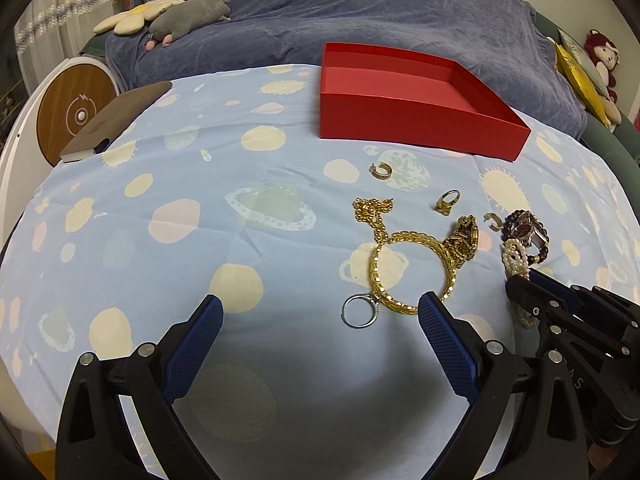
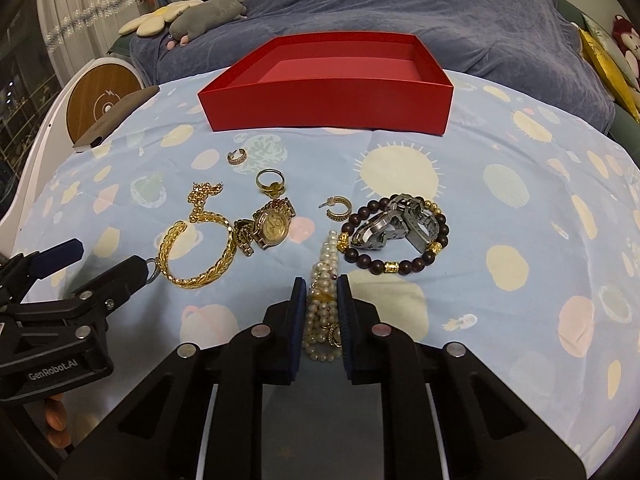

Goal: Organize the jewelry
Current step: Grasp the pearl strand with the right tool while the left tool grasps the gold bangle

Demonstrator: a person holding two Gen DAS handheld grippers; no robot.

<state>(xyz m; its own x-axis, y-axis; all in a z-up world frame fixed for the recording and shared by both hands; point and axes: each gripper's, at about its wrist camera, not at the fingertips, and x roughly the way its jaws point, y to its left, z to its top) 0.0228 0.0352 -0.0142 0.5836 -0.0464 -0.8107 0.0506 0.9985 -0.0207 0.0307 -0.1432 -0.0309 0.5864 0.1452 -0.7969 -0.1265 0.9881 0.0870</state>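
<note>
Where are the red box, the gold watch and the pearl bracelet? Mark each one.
red box (image 2: 320,110), right wrist view, on its front wall.
gold watch (image 2: 274,227), right wrist view, on its dial.
pearl bracelet (image 2: 326,266), right wrist view, on its beads ahead of the pads.

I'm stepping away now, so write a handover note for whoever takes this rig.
Right gripper: shut on the pearl bracelet, which lies on the cloth.
Left gripper: open, holding nothing, over the silver ring and gold bangle.
Red box: nothing visible inside, at the far side of the cloth.
Done: nothing boxed.
Left: the pearls, bangle, gold chain, gold watch, dark bead bracelet, steel watch, three hoop earrings and rings, silver ring.
</note>
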